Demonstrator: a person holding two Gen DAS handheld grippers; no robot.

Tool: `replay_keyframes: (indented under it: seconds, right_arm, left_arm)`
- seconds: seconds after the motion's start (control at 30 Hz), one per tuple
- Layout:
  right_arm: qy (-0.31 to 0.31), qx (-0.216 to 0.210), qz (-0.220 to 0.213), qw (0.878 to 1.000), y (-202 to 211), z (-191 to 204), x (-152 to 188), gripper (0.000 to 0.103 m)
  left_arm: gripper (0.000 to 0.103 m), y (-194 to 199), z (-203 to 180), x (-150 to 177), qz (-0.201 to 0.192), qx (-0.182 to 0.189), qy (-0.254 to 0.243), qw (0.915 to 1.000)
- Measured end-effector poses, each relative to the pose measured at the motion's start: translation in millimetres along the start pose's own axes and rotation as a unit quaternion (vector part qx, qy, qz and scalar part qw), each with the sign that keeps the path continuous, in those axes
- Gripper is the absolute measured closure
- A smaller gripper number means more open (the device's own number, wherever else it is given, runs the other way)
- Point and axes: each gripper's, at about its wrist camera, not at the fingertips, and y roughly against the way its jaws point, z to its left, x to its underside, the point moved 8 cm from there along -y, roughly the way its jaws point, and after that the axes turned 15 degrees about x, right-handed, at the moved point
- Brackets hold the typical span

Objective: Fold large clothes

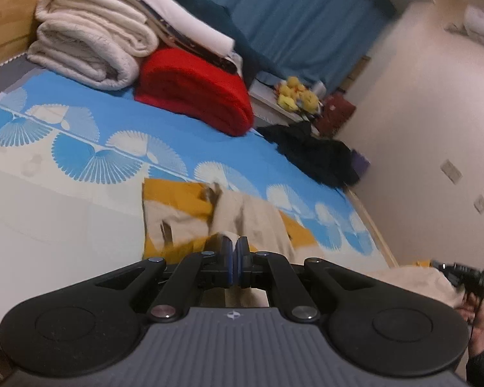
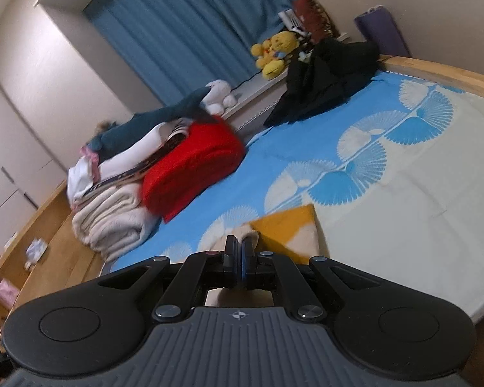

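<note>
The left gripper [image 1: 235, 242] is pinching the cream edge of the garment [image 1: 184, 213], jaws clamped together on the cloth. The right gripper [image 2: 240, 243] is gripping another cream edge of it, jaws likewise closed on fabric. The yellow-and-cream garment is hanging from both over the near part of the bed [image 2: 403, 213]. Wide bare sheet is lying between it and the red blanket [image 1: 193, 93], the cream towels [image 1: 90, 45] and the black clothes [image 1: 319, 151] at the far edge. No writing is readable.

Garment [image 1: 242, 222] partly behind tongs [image 1: 235, 245]
</note>
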Motion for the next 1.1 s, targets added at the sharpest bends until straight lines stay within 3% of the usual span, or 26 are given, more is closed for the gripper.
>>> replay_keyframes:
  seconds: [0.13, 0.33, 0.4, 0.47, 0.6, 0.67, 0.8, 0.93, 1.03, 1.1]
  right_arm:
    - [-0.018, 0.05, 0.036, 0.998, -86, -8, 4, 0.101]
    - [-0.027, 0.15, 0.12, 0.981, -204, -36, 46, 0.101]
    - [-0.008, 0.162, 0.124, 0.979, -222, -34, 49, 0.101]
    - [-0.017, 0.16, 0.117, 0.98, -236, -34, 44, 0.101]
    - [-0.05, 0.164, 0.096, 0.981, -253, -41, 32, 0.095]
    - [-0.061, 0.171, 0.086, 0.98, -254, -48, 25, 0.093]
    - [-0.066, 0.165, 0.087, 0.98, -242, -61, 22, 0.082]
    - [-0.006, 0.203, 0.112, 0.973, -237, -78, 42, 0.082]
    - [0.037, 0.219, 0.141, 0.965, -241, -85, 64, 0.082]
    - [0.064, 0.222, 0.154, 0.961, -245, -82, 74, 0.082]
  left_arm:
    - [0.101, -71, 70, -6, 0.014, -0.039, 0.061, 0.9973]
    - [0.101, -162, 164, 28, 0.078, -0.11, 0.15, 0.9795]
    - [0.101, -171, 175, 28, 0.086, -0.123, 0.143, 0.9783]
    - [0.099, -174, 183, 16, 0.069, -0.117, 0.152, 0.979]
    - [0.092, -165, 206, 5, 0.033, -0.127, 0.192, 0.9725]
    - [0.08, -158, 207, 3, 0.028, -0.122, 0.198, 0.9721]
    - [0.066, -144, 206, 9, 0.059, -0.145, 0.158, 0.9749]
    - [0.066, -152, 210, 39, 0.165, -0.202, 0.088, 0.9616]
    - [0.062, -162, 199, 53, 0.209, -0.205, 0.014, 0.9561]
    - [0.055, -169, 188, 52, 0.201, -0.187, -0.01, 0.9616]
